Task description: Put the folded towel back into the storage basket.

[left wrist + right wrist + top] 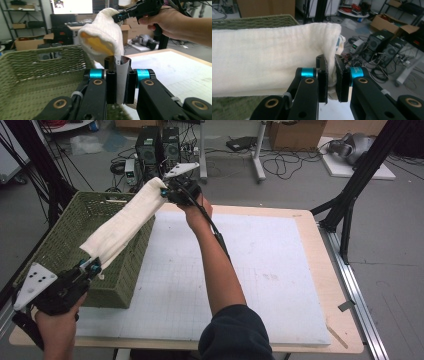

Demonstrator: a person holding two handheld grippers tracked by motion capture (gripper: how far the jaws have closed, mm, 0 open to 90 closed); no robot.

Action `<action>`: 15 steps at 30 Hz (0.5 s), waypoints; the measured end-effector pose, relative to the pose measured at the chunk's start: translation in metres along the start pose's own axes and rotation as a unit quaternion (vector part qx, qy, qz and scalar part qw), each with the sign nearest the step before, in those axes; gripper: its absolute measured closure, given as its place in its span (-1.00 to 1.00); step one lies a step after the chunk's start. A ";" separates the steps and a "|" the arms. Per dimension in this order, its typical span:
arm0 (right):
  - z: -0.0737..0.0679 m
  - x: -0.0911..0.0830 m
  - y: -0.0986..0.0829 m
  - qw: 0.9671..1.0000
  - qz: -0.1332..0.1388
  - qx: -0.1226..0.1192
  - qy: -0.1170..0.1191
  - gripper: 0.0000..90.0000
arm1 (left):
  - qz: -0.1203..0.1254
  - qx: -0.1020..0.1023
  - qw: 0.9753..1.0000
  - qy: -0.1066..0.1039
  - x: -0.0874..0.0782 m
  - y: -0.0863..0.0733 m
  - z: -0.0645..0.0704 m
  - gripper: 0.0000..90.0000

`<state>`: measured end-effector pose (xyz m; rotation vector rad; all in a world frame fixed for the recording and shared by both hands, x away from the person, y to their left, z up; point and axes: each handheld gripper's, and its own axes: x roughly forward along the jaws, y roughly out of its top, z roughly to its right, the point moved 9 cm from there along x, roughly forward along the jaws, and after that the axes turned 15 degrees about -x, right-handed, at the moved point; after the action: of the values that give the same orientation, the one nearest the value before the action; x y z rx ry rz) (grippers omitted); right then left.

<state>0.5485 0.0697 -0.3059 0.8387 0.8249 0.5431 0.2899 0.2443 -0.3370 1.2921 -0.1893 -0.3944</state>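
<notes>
A folded cream cloth (124,222) hangs stretched in the air between my two grippers, above the green woven basket (65,237). My left gripper (92,266) is shut on its near lower end, at the basket's front right corner. My right gripper (165,192) is shut on its far upper end, over the basket's back right corner. In the left gripper view the cloth (105,37) rises from my left gripper (118,65) toward the other hand. In the right gripper view my right gripper (330,66) pinches the corner of the cloth (269,65).
The basket sits at the left edge of the table, beside a white gridded mat (240,265) that covers most of the wooden top. Black frame posts (360,175), computers (155,147) and cables stand on the floor beyond the table.
</notes>
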 end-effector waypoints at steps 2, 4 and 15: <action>-0.005 0.011 0.008 1.000 -0.001 -0.005 0.005 0.84 | 0.002 -0.004 1.000 0.007 -0.003 0.000 -0.006 0.87; -0.009 0.021 0.014 1.000 0.000 -0.007 0.010 0.84 | 0.003 -0.009 1.000 0.013 -0.007 0.000 -0.011 0.87; -0.025 0.067 0.038 0.999 -0.014 -0.022 0.035 0.84 | 0.002 -0.027 0.999 0.046 -0.017 -0.001 -0.036 0.87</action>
<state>0.5628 0.1495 -0.3126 0.7695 0.8844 0.5668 0.2871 0.2828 -0.3461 1.2541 -0.1036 -0.3338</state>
